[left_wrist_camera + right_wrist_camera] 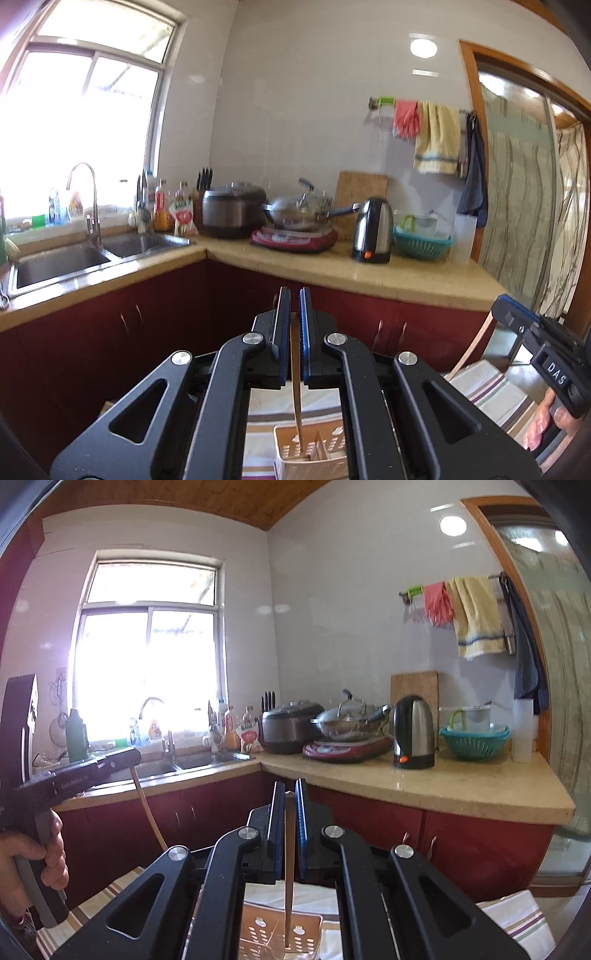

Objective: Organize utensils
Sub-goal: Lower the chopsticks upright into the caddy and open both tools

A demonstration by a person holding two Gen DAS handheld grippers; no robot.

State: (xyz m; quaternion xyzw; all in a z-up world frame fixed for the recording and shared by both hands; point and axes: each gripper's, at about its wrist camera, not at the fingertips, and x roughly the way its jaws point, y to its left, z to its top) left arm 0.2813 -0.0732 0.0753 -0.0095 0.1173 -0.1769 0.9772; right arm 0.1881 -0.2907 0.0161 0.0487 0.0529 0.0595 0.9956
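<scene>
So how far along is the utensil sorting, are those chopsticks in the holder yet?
Done: nothing clearly; what already lies in the perforated holder is hard to tell. In hand: the left hand-held gripper and right hand-held gripper are each shut on one chopstick hanging over the holder. Left: lowering and releasing both.

A white cloth with brown, green and purple stripes covers the near surface and carries a pale perforated plastic utensil basket, with the cloth spreading out to both sides of that basket and behind it.
</scene>
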